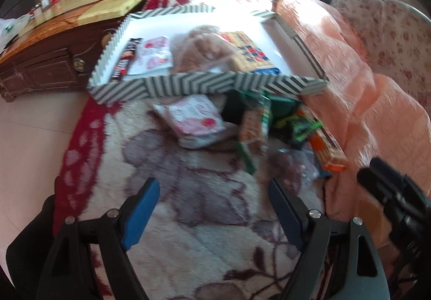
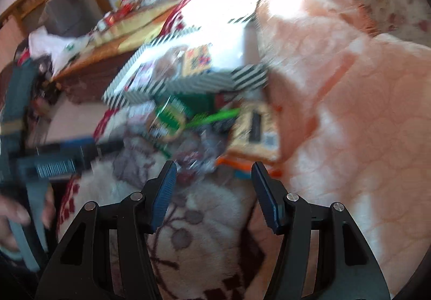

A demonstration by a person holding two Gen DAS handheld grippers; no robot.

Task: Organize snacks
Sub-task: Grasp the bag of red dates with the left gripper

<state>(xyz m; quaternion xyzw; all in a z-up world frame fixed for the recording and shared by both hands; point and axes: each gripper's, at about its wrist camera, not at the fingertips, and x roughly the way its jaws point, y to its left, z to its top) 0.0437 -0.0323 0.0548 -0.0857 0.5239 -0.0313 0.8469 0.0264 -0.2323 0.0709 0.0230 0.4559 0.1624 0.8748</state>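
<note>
One striped box [image 1: 172,86] on a floral blanket [image 1: 188,219] holds four visible snacks, among them a dark bar [image 1: 125,60] and a pink-and-white packet [image 1: 155,55]. A loose pile of snacks [image 1: 269,127], too jumbled to count, lies just before it. The left gripper [image 1: 212,211] and right gripper [image 2: 214,192] hover wide open and empty, a peach quilt [image 1: 363,111] alongside.

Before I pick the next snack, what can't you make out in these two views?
- Right wrist view: the loose snack pile is motion-blurred; labels unreadable.
- Left wrist view: the striped box front wall hides the lower ends of the snacks inside.
- Left wrist view: the clear bag contents are blurred, behind the left tool finger.
</note>
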